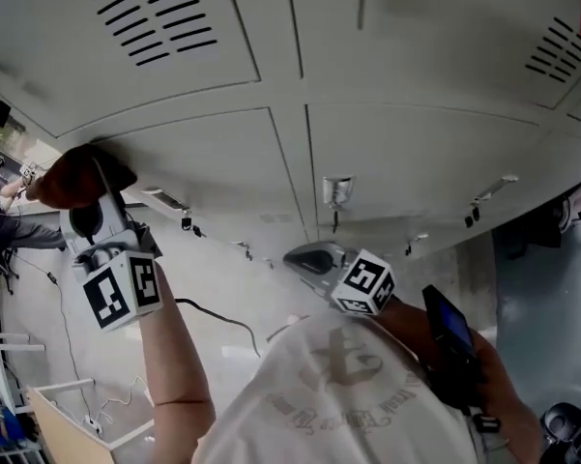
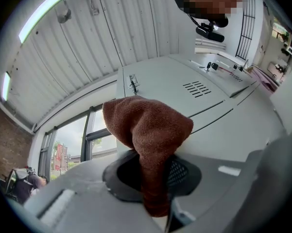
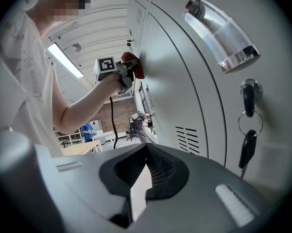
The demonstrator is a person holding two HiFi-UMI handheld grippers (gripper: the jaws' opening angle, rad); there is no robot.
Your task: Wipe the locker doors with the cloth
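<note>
At the left claw [image 2: 153,178]: the jaws are clamped on a brown cloth, and the person's forearm [image 1: 174,356] runs up to the marker cube [image 1: 123,293] behind them.
Cloth [image 2: 150,125]: brown terry. It rises from between the left claw's jaws and folds over ahead of them. In the right gripper view its bunched end is pressed against a locker door.
Locker door [image 1: 213,172]: pale grey metal, directly ahead of the left claw. The cloth touches it close to the seam with the neighbouring door.
Vent slots [image 1: 159,17]: dark louvres on that neighbouring door, well beyond the left claw.
Right claw [image 3: 145,171]: the jaws meet at their tips with nothing between them. It is held to the right of the left claw, close beside the next locker door. Whether it touches the metal cannot be made out.
Handle [image 3: 221,33]: a clear plastic pull on that door, above and to the right of the right claw.
Keys [image 3: 248,130]: one sits in the lock and a second hangs from a ring under it. They are right of the right claw and below the handle.
</note>
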